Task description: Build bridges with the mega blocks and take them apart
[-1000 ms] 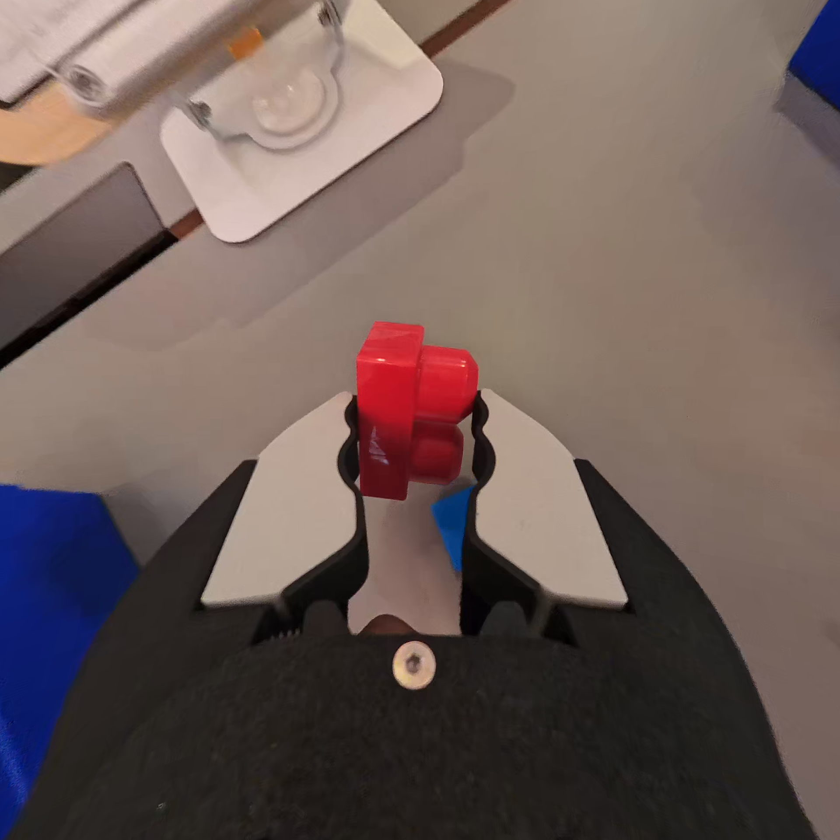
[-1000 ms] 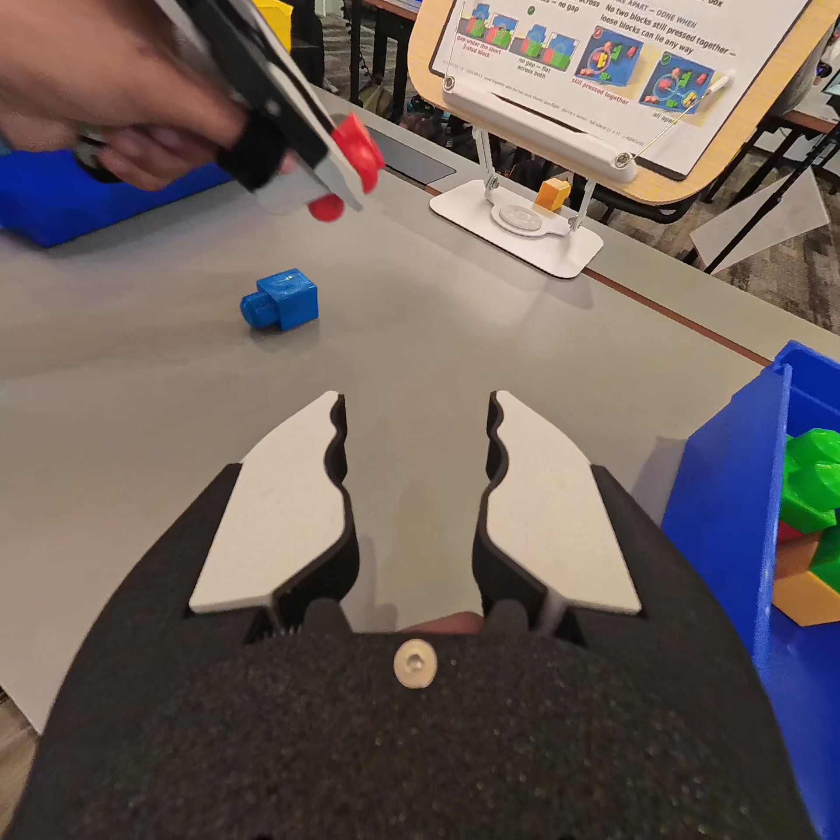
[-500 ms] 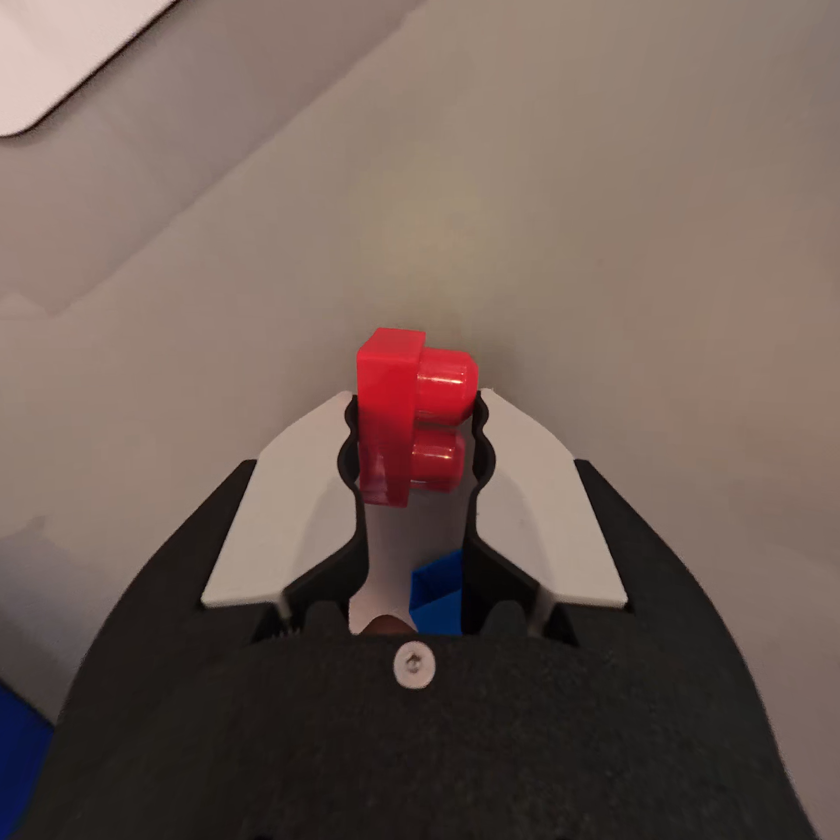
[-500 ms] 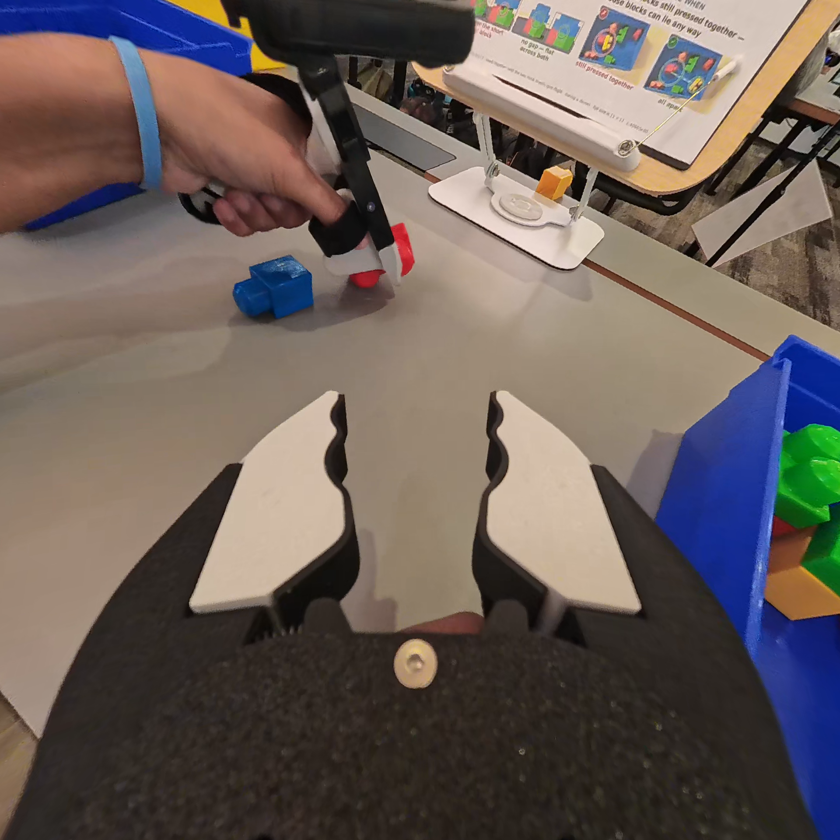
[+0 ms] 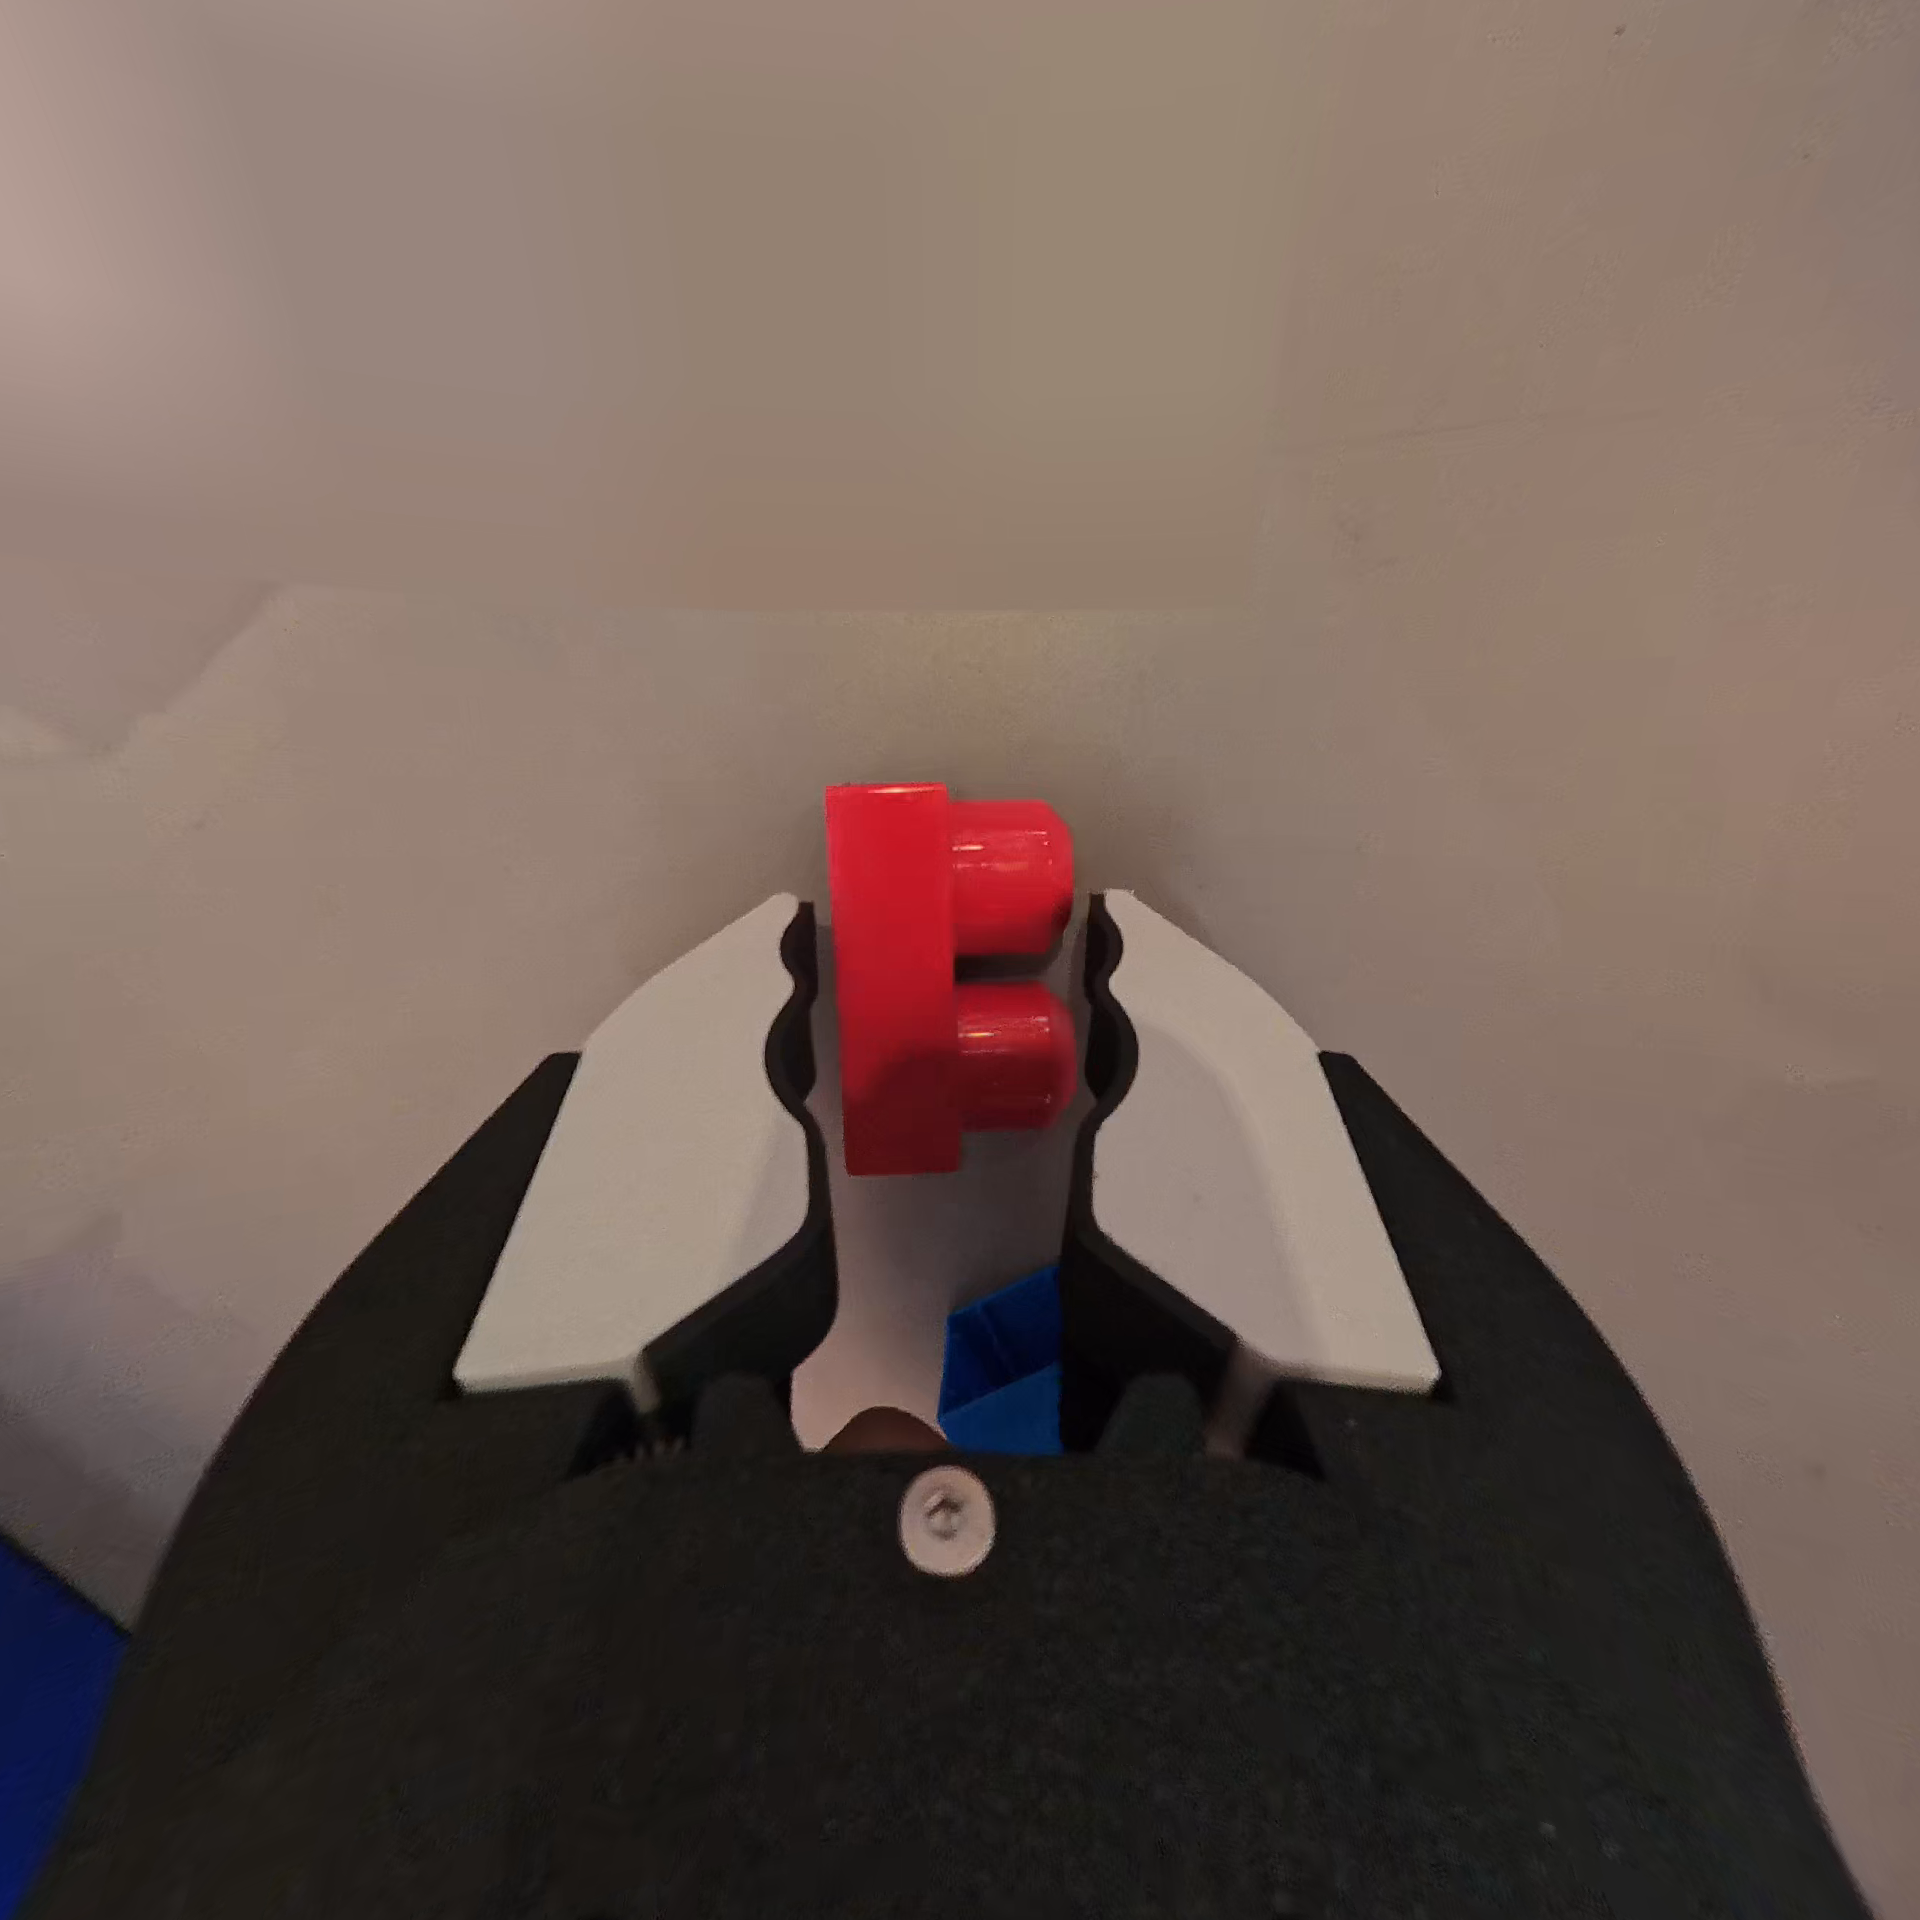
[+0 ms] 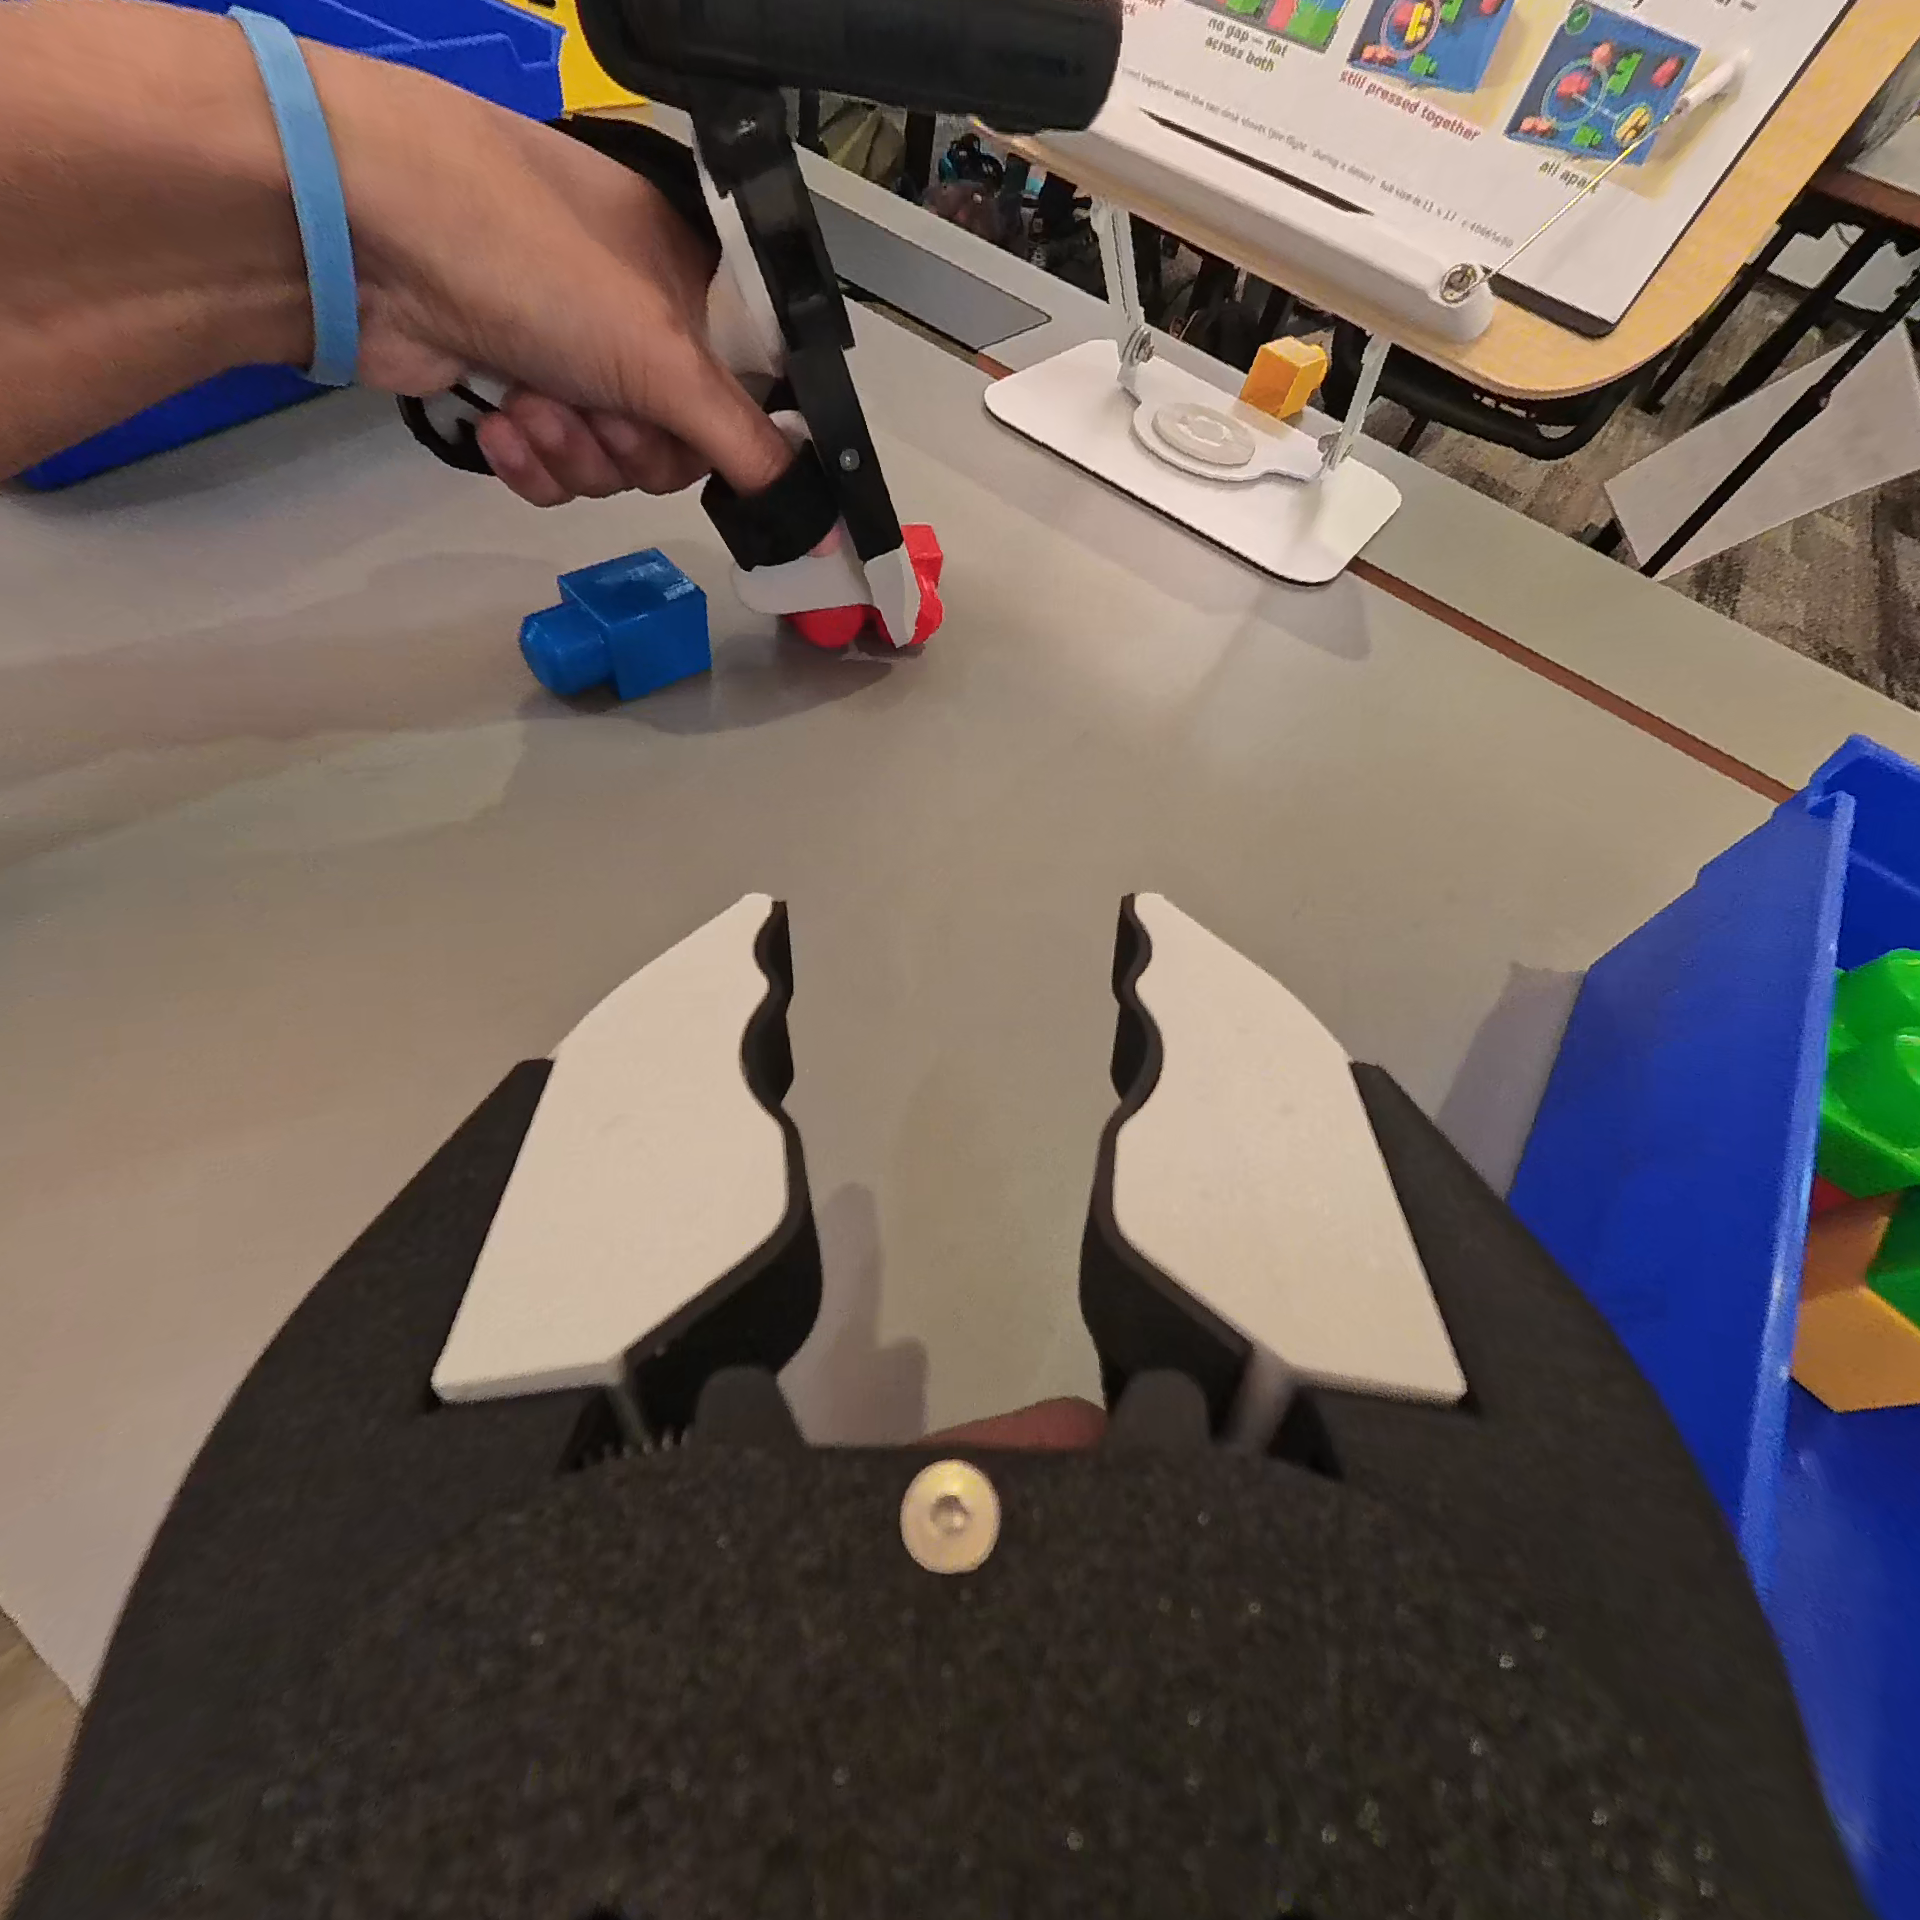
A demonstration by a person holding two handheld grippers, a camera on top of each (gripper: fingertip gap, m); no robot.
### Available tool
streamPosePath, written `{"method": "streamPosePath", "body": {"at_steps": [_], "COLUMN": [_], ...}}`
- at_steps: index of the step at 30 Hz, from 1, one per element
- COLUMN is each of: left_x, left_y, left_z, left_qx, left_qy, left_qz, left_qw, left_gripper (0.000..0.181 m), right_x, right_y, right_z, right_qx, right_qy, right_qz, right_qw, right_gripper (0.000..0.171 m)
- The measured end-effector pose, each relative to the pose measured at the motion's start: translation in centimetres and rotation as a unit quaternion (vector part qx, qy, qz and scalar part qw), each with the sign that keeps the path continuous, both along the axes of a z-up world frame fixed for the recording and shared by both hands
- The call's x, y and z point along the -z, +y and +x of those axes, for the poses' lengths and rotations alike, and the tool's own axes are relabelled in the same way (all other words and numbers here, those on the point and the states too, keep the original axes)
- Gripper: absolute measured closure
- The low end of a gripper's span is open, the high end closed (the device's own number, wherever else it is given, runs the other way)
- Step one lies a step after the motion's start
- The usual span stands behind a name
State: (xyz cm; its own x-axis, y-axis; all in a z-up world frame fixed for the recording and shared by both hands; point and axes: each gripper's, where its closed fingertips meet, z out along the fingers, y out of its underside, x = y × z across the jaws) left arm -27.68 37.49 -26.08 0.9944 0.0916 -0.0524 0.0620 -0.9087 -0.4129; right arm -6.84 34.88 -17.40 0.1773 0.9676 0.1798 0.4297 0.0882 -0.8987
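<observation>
My left gripper (image 5: 945, 904) is shut on a red two-stud block (image 5: 894, 987), held on its side with the studs pointing right. In the right wrist view a hand holds the left gripper (image 6: 883, 613) tip-down, and the red block (image 6: 920, 582) is at the grey table (image 6: 1039, 779). A blue block (image 6: 623, 623) lies on its side just left of it. In the left wrist view the blue block (image 5: 1003, 1361) shows low between the fingers. My right gripper (image 6: 951, 914) is open and empty above the table's near middle.
A blue bin (image 6: 1683, 1091) with green (image 6: 1881, 1060) and orange blocks stands at the right. A white stand (image 6: 1195, 457) with an instruction sheet and a small orange block (image 6: 1283, 374) is at the far edge. Another blue bin (image 6: 156, 426) is at the far left. My right fingertips sit around 25 cm from my left ones.
My left gripper has come down with the red block from above the table to its surface, just right of the blue block. The right gripper has not moved.
</observation>
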Motion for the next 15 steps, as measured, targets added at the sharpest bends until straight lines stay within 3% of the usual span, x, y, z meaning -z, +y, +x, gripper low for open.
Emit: {"method": "streamPosePath", "body": {"at_steps": [6, 10, 15], "left_x": [-1.4, -7.1, -14.1], "left_y": [-0.3, -2.4, -9.5], "left_z": [0.4, 0.1, 0.4], "left_qx": [0.004, -0.010, -0.073], "left_qy": [0.005, 0.073, 0.143], "left_qz": [0.039, 0.159, 0.326], "left_qw": [0.999, 0.985, 0.932], "left_gripper": [0.126, 0.125, 0.119], "right_x": [0.5, 1.1, 1.2], "right_y": [0.5, 1.0, 1.3], "right_z": [0.0, 0.2, 0.3], "right_qx": [0.011, 0.026, 0.039], "right_qy": [-0.005, -0.018, -0.017], "right_qz": [-0.007, -0.008, -0.012], "right_qw": [1.000, 0.999, 0.999], "right_gripper": [0.111, 0.111, 0.111]}}
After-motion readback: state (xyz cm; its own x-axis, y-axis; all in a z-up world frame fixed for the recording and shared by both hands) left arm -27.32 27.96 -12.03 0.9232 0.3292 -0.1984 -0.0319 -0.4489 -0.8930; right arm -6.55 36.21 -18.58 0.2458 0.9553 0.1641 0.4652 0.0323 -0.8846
